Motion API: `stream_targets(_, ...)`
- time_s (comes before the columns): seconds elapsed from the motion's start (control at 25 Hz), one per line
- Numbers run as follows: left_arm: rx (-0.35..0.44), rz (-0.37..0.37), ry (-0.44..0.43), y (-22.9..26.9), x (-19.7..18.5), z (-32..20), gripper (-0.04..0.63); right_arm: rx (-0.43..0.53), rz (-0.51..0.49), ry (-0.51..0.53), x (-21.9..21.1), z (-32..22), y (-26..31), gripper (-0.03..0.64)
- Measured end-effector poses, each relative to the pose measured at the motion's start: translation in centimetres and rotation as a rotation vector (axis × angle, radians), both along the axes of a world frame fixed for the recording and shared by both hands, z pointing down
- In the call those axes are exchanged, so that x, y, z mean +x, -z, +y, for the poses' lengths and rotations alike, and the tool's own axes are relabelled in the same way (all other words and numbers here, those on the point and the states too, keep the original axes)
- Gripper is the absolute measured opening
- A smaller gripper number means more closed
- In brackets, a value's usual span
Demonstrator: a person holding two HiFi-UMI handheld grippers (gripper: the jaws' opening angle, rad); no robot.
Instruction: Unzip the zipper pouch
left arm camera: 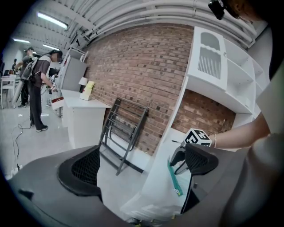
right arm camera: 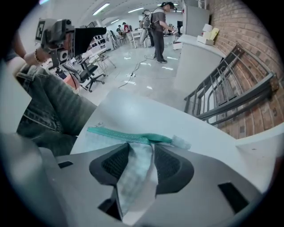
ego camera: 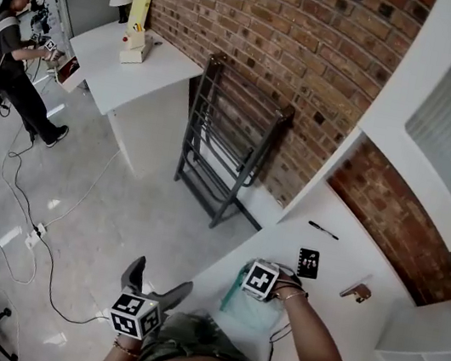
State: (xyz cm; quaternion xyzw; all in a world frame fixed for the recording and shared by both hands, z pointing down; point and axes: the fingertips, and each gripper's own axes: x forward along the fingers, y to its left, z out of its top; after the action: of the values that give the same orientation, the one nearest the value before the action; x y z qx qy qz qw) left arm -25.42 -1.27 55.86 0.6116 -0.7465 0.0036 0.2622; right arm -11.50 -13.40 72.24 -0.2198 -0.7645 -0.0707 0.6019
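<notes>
The pale zipper pouch [ego camera: 237, 309] with a green zipper [right arm camera: 128, 137] lies on the white desk [ego camera: 340, 265], near its front left corner. Its zipper looks closed, with a small metal pull [right arm camera: 98, 124] at the end nearest me. My right gripper [right arm camera: 141, 156] is shut on the pouch, a fold of its fabric [right arm camera: 135, 177] pinched between the pads. In the head view my right gripper [ego camera: 251, 297] sits over the pouch under its marker cube. My left gripper [ego camera: 160, 281] hangs open off the desk's left edge with nothing between its fingers. In its own view the left gripper [left arm camera: 142, 166] faces the pouch [left arm camera: 174, 179].
On the desk behind the pouch lie a black pen [ego camera: 322, 230], a small black card [ego camera: 308, 262] and a brass-coloured object [ego camera: 356, 291]. A folded dark metal frame [ego camera: 227, 145] leans on the brick wall. Cables [ego camera: 30, 210] trail over the floor; a person [ego camera: 13, 60] stands by another white table [ego camera: 132, 72].
</notes>
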Motion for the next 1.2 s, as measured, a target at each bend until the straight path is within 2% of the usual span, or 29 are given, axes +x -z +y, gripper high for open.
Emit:
stream_targets(0.12, -0.005, 0.002, -0.014, -0.3, 0.4, -0.3, 0.568, 0.037, 0.024, 0.039, 0.8, 0.7, -0.4, 0.109)
stream_targets(0.24, 0.004, 0.001, -0.035, 0.0, 1.0, -1.0, 0.568, 0.022, -0.036, -0.021, 1.3, 0.9, 0.2, 0.057)
stream_targets(0.32, 0.012, -0.005, -0.051, 0.3, 1.2, -1.4, 0.568, 0.0, -0.108, -0.104, 1.5, 0.6, 1.6, 0.048)
stream_targets(0.48, 0.015, -0.004, -0.098, 0.1, 1.9, -2.1, 0.568, 0.02, -0.263, -0.246, 2.3, -1.4, 5.2, 0.04)
stream_targets(0.68, 0.023, 0.007, -0.209, 0.0, 4.5, -3.9, 0.568, -0.033, -0.452, -0.404, 4.5, -3.2, 9.3, 0.037)
stream_targets(0.96, 0.06, 0.002, -0.343, 1.1, 8.1, -7.3, 0.568, -0.076, -0.659, -0.605, 8.6, -6.1, 14.2, 0.035)
stream_targets(1.2, 0.082, -0.016, -0.506, 1.9, 12.4, -10.2, 0.568, -0.13, -0.867, -0.843, 12.5, -7.4, 18.1, 0.032)
